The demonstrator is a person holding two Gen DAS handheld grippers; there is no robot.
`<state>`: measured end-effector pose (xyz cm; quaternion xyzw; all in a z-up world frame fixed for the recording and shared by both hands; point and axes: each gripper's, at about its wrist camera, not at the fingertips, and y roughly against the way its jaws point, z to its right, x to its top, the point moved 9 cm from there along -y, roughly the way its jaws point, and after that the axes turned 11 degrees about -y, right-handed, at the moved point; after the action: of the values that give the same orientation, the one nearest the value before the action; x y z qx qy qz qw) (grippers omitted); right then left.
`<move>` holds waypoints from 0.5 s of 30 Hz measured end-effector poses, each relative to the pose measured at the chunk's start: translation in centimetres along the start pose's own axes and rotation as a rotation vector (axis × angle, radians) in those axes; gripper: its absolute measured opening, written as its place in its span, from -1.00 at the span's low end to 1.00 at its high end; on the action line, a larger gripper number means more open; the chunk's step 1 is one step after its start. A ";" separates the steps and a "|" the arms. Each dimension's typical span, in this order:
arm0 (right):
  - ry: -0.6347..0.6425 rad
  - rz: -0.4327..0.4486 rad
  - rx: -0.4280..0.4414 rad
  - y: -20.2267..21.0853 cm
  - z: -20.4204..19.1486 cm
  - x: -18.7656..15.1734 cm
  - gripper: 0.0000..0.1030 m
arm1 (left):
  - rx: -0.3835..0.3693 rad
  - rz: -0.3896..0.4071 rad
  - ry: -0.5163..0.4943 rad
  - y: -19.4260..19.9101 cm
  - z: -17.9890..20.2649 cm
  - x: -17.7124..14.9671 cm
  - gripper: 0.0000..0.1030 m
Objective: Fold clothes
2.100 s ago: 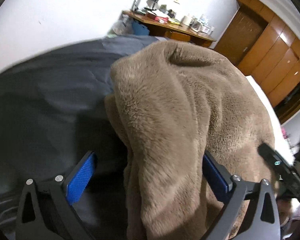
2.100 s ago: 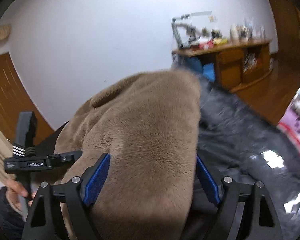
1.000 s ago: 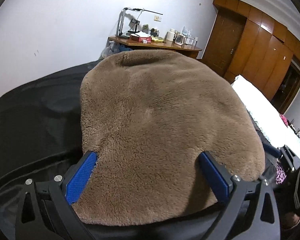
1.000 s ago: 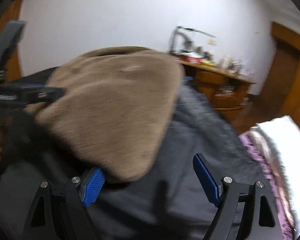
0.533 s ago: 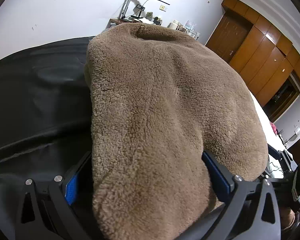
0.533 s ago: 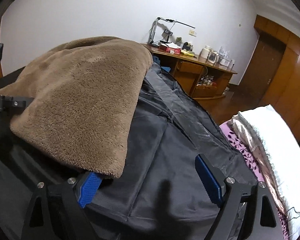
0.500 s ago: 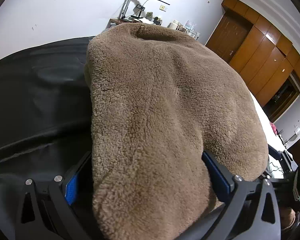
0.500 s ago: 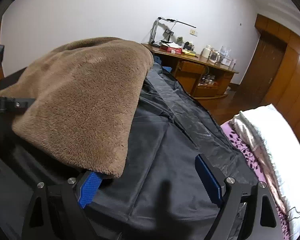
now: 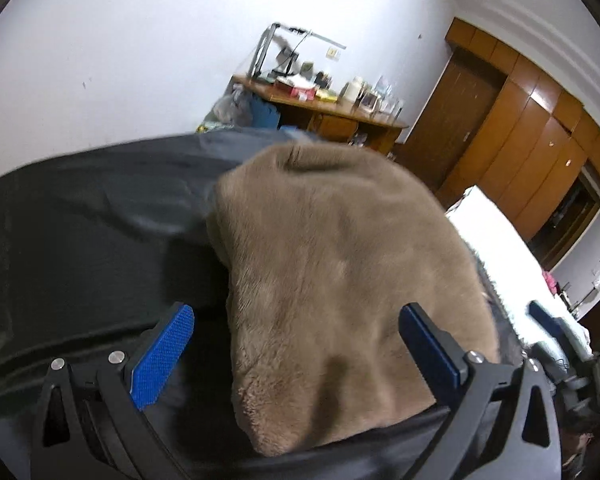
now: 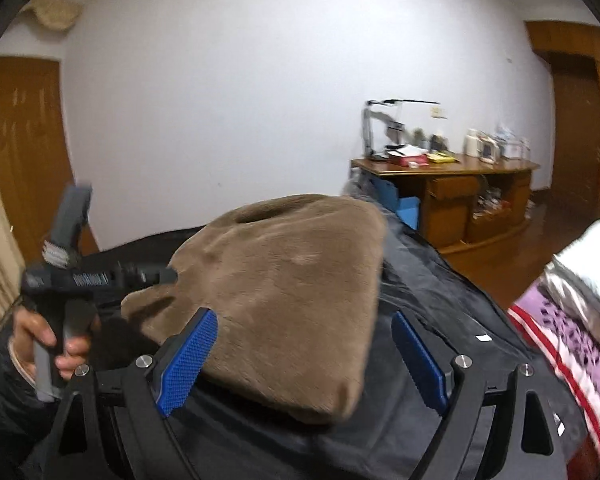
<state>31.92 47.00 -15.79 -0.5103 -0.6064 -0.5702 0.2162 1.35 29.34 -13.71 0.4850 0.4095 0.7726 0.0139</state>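
A folded brown fleece garment lies on a dark grey cover. My left gripper is open, its blue pads wide apart on either side of the garment's near edge, holding nothing. In the right wrist view the same garment lies on the dark cover. My right gripper is open, its pads astride the garment's near corner. The left gripper's body and the hand holding it show at the left of that view.
A wooden desk with a lamp and clutter stands by the white wall, also in the right wrist view. Wooden wardrobes line the right. A white and purple floral quilt lies to the right of the cover.
Both grippers have drawn back and risen from the garment. It now lies folded on the cover, farther from both cameras. Both stay open.
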 end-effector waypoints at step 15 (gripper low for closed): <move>0.078 -0.137 -0.046 -1.3 0.9 -3.6 0.76 | 0.016 -0.071 -0.107 -3.7 2.5 -1.8 1.00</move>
<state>32.47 46.66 -19.70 -0.4498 -0.6178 -0.6169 0.1883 2.83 32.64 -16.96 0.5109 0.4311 0.7413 0.0594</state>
